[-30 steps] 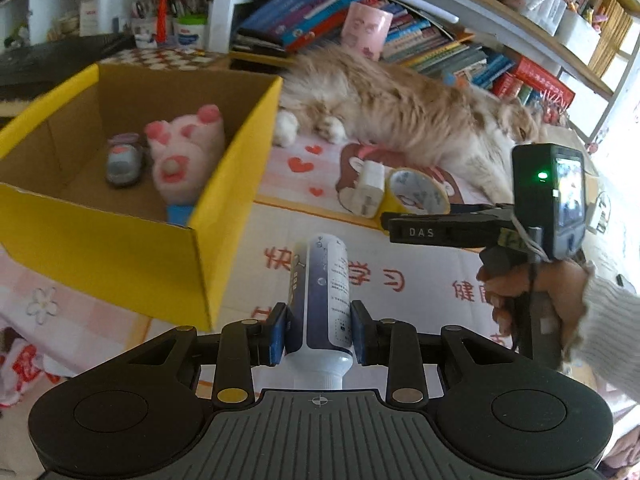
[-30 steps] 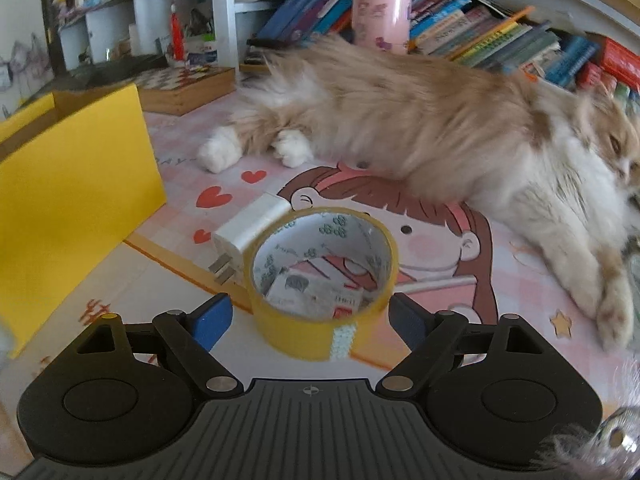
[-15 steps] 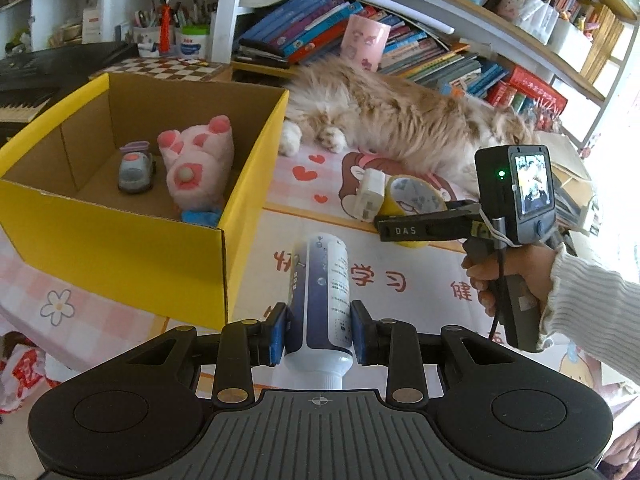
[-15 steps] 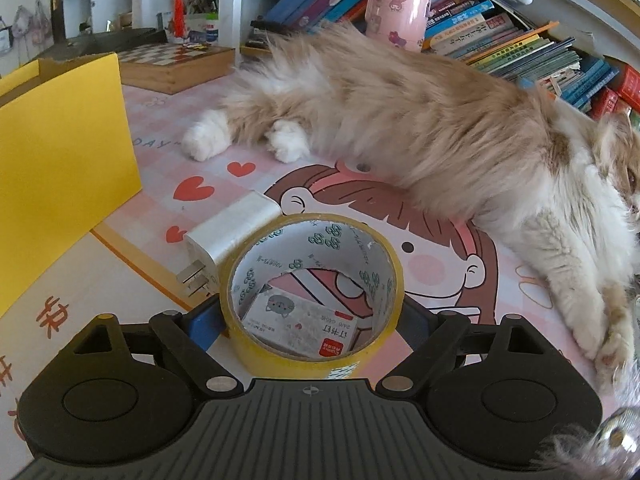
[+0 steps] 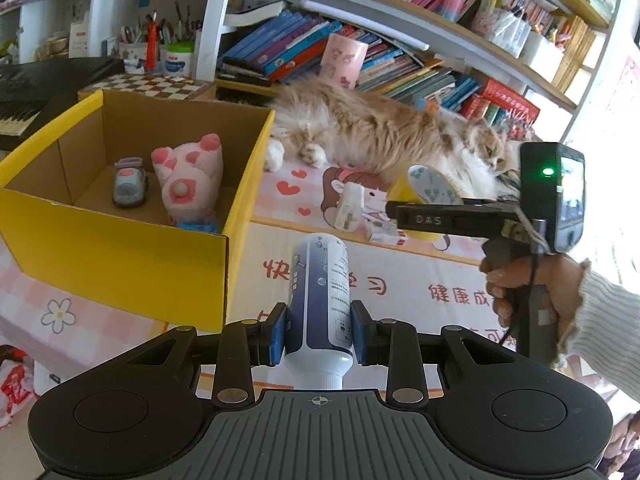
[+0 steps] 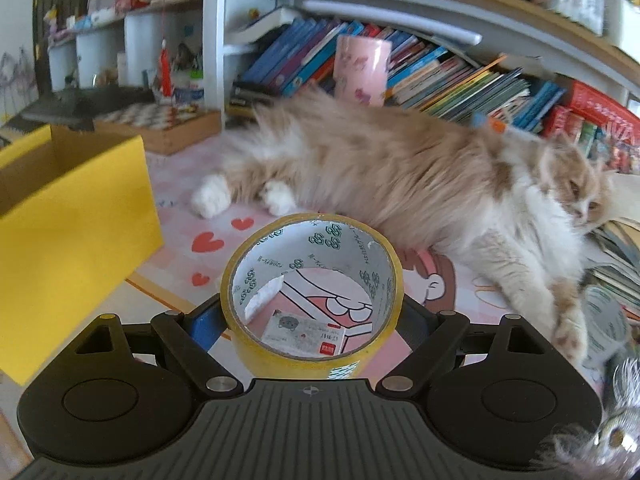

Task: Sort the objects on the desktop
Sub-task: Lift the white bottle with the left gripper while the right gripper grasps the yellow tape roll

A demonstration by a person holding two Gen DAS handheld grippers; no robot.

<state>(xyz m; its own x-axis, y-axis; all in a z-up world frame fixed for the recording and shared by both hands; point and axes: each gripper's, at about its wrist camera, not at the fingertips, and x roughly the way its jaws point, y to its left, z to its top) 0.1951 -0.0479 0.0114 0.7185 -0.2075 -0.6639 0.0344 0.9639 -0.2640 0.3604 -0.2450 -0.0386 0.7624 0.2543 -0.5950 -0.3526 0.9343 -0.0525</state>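
My left gripper (image 5: 319, 332) is shut on a white and blue bottle (image 5: 320, 292), held above the mat just right of the yellow cardboard box (image 5: 120, 248). A pink plush (image 5: 188, 176) and a small toy car (image 5: 129, 184) lie in that box. My right gripper (image 6: 312, 320) is shut on a yellow tape roll (image 6: 316, 360), its pads against both sides. In the left wrist view the tape roll (image 5: 430, 184) sits tilted, off the mat, above the right gripper (image 5: 400, 216). A white charger (image 5: 348, 210) and a small card box (image 5: 380, 232) lie beneath it.
A long-haired cat (image 5: 380, 136) lies stretched across the mat behind the tape, in front of shelves full of books. A person's hand (image 5: 532, 288) in a white sleeve holds the right gripper. The yellow box (image 6: 72, 248) stands left of the right gripper.
The right gripper moved forward around the tape roll and raised it off the mat, uncovering the small card box. The left gripper drew back and up a little with the bottle.
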